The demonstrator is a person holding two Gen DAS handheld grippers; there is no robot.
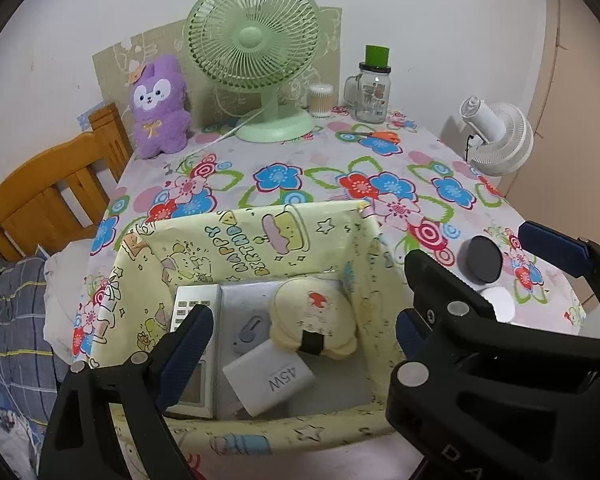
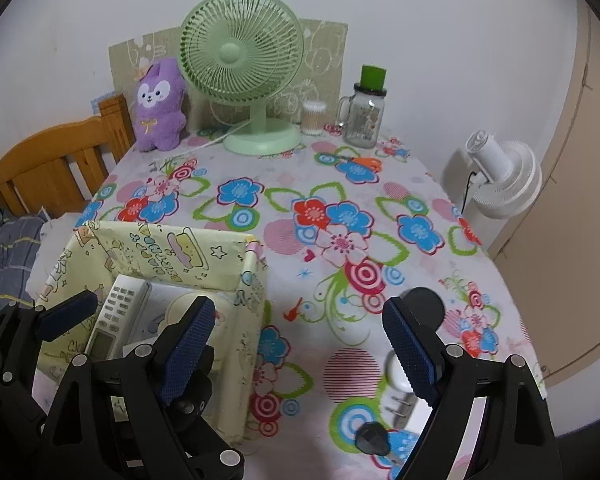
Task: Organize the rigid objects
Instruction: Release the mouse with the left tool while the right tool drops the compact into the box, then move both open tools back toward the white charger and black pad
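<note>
Tongs [image 1: 300, 344] gape over box [image 1: 256, 216]; open tablecloth [image 2: 300, 264] lies rightward.

Open floral cloth across the middle of the table [image 2: 284, 176], from the box to the far edge, wide enough for a gripper to cross freely. Blocked along the far edge by a plush toy [image 2: 159, 106] at the far left corner, a green fan [image 2: 242, 68] with its cord [image 2: 216, 140] trailing left, a cotton-swab tub [image 2: 314, 118] and a glass jar [image 2: 364, 120] towards the far right corner. Hemmed in at the near left by the tall paper-lined walls of the box [image 1: 260, 236], already part filled with a remote [image 1: 192, 312], a charger [image 1: 268, 384] and a yellow pouch [image 1: 312, 316]; cluttered at the near right edge by a black disc [image 1: 482, 258], a white disc [image 1: 500, 304] and a key [image 2: 374, 440].
</note>
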